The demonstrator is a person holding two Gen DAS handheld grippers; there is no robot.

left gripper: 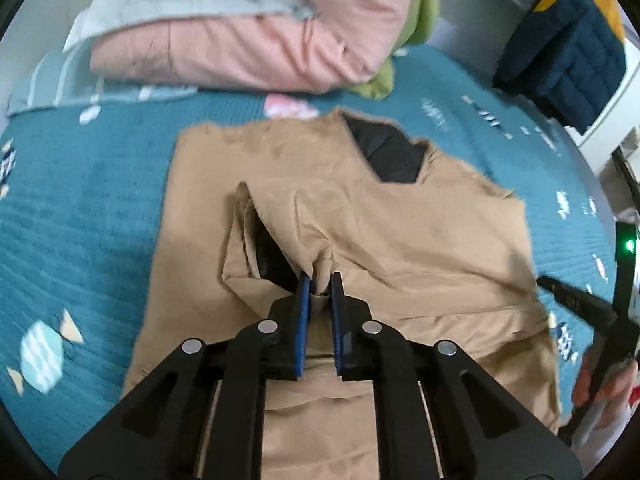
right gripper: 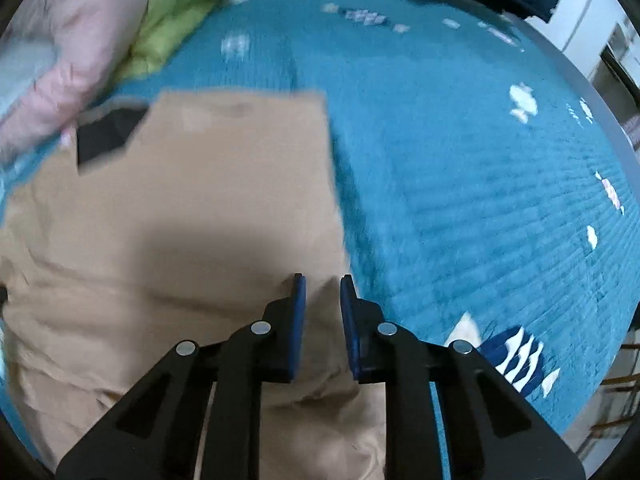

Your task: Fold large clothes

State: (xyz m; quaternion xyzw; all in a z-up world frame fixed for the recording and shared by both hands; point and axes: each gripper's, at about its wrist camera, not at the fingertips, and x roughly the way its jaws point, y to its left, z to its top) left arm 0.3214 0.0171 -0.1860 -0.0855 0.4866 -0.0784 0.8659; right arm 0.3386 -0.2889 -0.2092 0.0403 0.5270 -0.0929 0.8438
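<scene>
A tan jacket [left gripper: 400, 220] with black lining lies spread on the teal bedspread [left gripper: 80, 208]. My left gripper [left gripper: 320, 284] is shut on a bunched fold of the jacket's tan cloth near a sleeve opening and holds it slightly raised. My right gripper [right gripper: 322, 286] is open by a narrow gap and empty, hovering over the jacket's [right gripper: 200, 200] right edge. The right gripper and the hand holding it also show at the right edge of the left wrist view [left gripper: 592, 312]. The right wrist view is motion-blurred.
A pink quilt [left gripper: 260, 44] with a grey-white cover and a green blanket [left gripper: 420, 12] is piled at the bed's far side. A navy and yellow padded item [left gripper: 568, 52] sits on white furniture at the far right. Open bedspread [right gripper: 480, 180] lies right of the jacket.
</scene>
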